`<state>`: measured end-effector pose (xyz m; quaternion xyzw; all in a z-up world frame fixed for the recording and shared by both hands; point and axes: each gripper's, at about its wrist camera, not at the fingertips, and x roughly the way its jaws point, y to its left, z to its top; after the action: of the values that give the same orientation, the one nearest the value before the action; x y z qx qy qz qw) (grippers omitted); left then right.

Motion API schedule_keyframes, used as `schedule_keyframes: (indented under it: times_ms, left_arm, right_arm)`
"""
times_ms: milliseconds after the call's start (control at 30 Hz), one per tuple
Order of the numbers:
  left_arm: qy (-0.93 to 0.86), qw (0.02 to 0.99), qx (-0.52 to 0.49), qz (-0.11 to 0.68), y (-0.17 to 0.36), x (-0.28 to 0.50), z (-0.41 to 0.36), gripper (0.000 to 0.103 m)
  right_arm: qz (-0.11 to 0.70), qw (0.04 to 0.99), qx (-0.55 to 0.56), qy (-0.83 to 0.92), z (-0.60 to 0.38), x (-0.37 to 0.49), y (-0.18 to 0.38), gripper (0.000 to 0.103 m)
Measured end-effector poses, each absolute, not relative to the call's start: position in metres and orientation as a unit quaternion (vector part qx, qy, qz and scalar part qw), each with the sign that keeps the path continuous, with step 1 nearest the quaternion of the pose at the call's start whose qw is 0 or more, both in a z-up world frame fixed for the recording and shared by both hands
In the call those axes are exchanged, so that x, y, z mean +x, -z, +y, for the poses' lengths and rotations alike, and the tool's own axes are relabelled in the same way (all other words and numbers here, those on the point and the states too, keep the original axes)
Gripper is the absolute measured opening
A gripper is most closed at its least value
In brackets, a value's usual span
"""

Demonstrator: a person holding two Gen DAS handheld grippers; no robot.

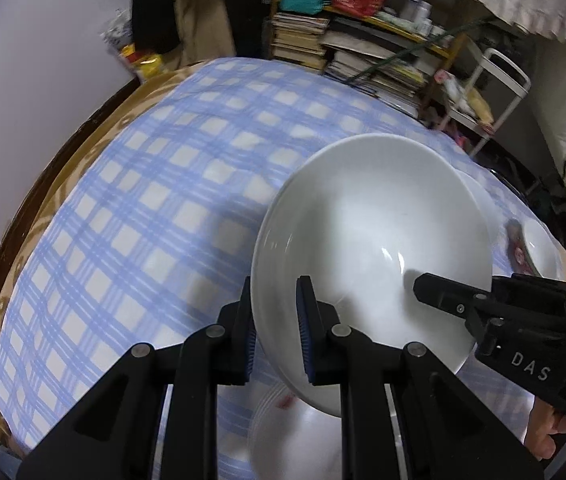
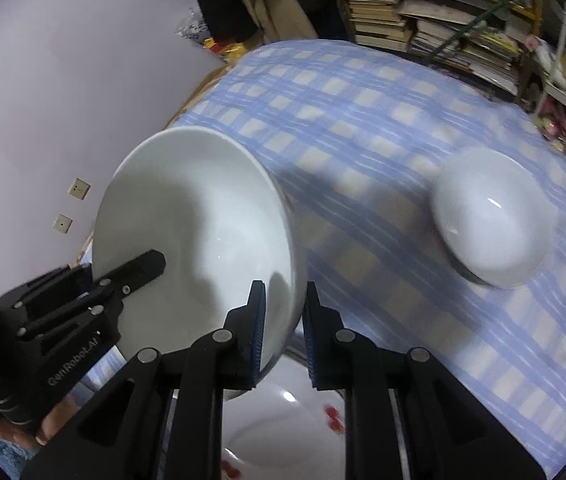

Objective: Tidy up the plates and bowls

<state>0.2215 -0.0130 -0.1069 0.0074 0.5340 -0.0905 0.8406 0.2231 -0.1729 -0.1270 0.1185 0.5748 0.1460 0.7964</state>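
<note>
The left wrist camera sat just behind the left claw (image 1: pixel 275 328), looking forward and down along its fingers across the checked desk (image 1: pixel 143 200) toward the book stacks (image 1: pixel 303 40) at the far side. The right wrist camera sat likewise behind the right claw (image 2: pixel 283 332), facing much the same way, with the wall (image 2: pixel 63 80) on its left. Both were very near the large white bowl (image 1: pixel 371 248), which filled the foreground from opposite rims. Each view caught the other claw, and both shared the bowl, the desk and the books.
</note>
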Motion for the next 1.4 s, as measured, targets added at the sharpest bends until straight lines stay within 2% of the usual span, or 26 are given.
schedule_keyframes:
  times_ms: [300, 400, 600, 733, 1167, 1400]
  left_arm:
    - [0.136, 0.829, 0.029, 0.542, 0.106, 0.191, -0.081, 0.017]
    - [0.148, 0.822, 0.029, 0.55, 0.111, 0.184, -0.103, 0.018]
    - [0.174, 0.803, 0.037, 0.569, 0.128, 0.173, -0.14, 0.018]
    - [0.182, 0.789, 0.053, 0.585, 0.142, 0.166, -0.161, 0.018]
    - [0.18, 0.763, 0.058, 0.618, 0.173, 0.156, -0.182, 0.018]
    - [0.163, 0.77, 0.068, 0.614, 0.166, 0.157, -0.181, 0.02]
  right_arm:
    - [0.573, 0.802, 0.13, -0.102, -0.239, 0.172, 0.117, 0.019]
    - [0.569, 0.802, 0.166, -0.075, -0.264, 0.158, 0.117, 0.019]
    - [0.563, 0.804, 0.187, -0.041, -0.302, 0.138, 0.123, 0.019]
    - [0.586, 0.788, 0.187, -0.02, -0.321, 0.131, 0.137, 0.019]
    - [0.63, 0.759, 0.163, 0.025, -0.34, 0.129, 0.181, 0.018]
    - [0.604, 0.777, 0.174, 0.038, -0.351, 0.126, 0.166, 0.018]
